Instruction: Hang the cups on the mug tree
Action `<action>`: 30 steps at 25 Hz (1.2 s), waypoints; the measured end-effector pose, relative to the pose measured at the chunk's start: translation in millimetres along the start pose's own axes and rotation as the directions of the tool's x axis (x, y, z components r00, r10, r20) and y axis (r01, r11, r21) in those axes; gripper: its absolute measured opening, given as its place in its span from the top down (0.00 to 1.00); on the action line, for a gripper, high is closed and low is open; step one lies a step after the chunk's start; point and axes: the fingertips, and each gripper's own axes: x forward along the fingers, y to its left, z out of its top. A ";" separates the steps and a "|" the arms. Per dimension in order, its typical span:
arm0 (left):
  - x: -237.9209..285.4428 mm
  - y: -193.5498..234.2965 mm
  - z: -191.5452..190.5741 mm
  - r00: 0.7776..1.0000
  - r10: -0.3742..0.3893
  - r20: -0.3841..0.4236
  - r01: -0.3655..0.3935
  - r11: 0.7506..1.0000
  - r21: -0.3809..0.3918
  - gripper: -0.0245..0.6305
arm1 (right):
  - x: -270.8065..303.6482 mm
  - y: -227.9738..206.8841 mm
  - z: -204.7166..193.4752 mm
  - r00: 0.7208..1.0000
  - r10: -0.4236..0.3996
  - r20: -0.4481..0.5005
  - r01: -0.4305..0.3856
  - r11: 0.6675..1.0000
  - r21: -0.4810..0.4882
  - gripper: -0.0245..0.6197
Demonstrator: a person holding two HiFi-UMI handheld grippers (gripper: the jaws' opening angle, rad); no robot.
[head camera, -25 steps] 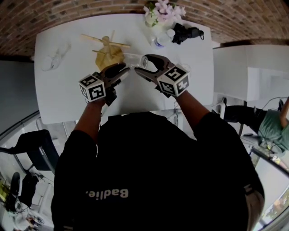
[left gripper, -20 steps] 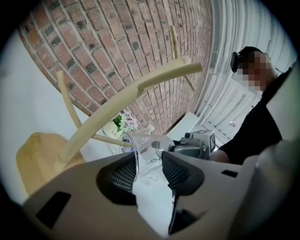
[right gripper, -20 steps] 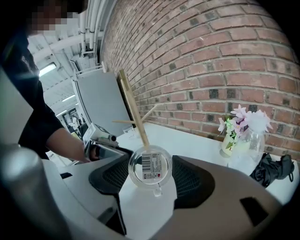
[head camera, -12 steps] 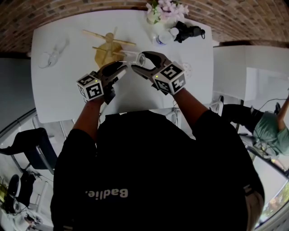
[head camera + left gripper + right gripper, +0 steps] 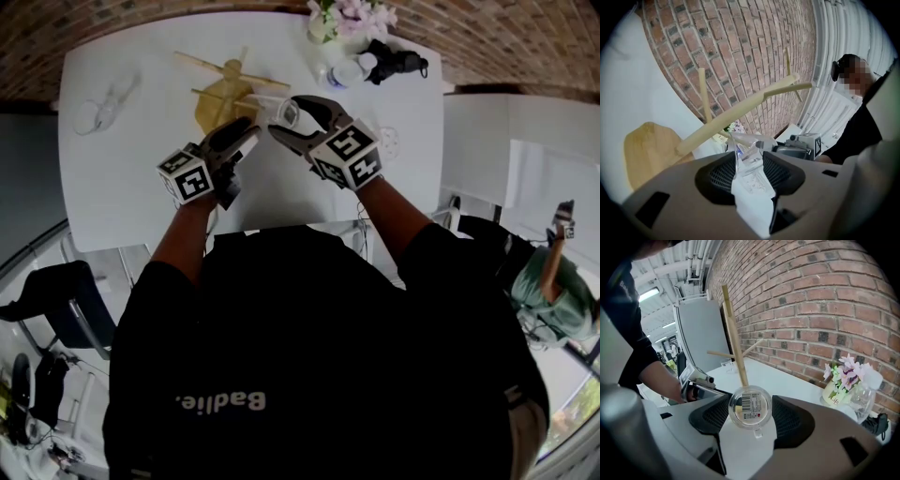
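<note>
While the left gripper (image 5: 749, 159) had just been widening its jaws, the rest held: against the earlier head views both grippers sat in much the same spot beside the tree, and nothing on the table (image 5: 122, 187) had shifted.

Entry 1. Left gripper, lower centre-left of the head view. Jaws wide, the clear end of the cup (image 5: 750, 406) between them but not plainly gripped. Judged a hand-over: the cup passing to the right gripper alone, ready for hanging.

Entry 2. Right gripper (image 5: 284, 120), centre of the head view. Jaws narrow, clamped on the cup's body; base toward that gripper's camera, handle low in that view. Contents: none. Barcode sticker on the base.

Entry 3. Glass (image 5: 384, 141), clear, just right of the right gripper. Contents not discernible.

Entry 4. Tree (image 5: 217, 111), wooden, upper centre, just beyond and left of the held cup. Flat base, upright stem, slanting pegs. Every visible peg was bare; no cup hung yet.

Entry 5. Second cup (image 5: 105, 105), clear, upper left, well apart from the tree. Appeared empty.

Entry 6. Pot (image 5: 833, 393), pale, right edge of the right gripper view, against the brick wall. Held pink flowers (image 5: 848, 369).

Entry 7. Black object (image 5: 394, 64), top right, near the pot. Kind not determined.
</note>
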 end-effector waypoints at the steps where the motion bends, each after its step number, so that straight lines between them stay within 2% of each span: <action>1: -0.3 0.8 0.6 1.000 -0.002 0.013 0.002 1.000 -0.003 0.70 | 1.0 -0.1 1.3 1.000 -0.002 0.000 0.002 1.000 -0.007 0.49; 7: -6.3 10.3 -0.5 0.997 -0.014 0.076 0.014 1.000 -0.003 0.70 | 7.0 3.1 4.2 1.000 -0.005 -0.015 0.005 0.998 -0.063 0.50; 14: -9.3 14.3 0.3 0.998 0.027 0.063 -0.028 1.000 0.008 0.68 | 13.4 3.8 -3.1 0.999 -0.008 -0.035 0.006 0.997 -0.075 0.50; 30: -13.8 27.6 -8.2 0.998 0.060 0.025 -0.062 0.996 0.060 0.67 | 20.1 4.8 -22.0 0.997 -0.006 -0.075 0.002 0.999 -0.051 0.50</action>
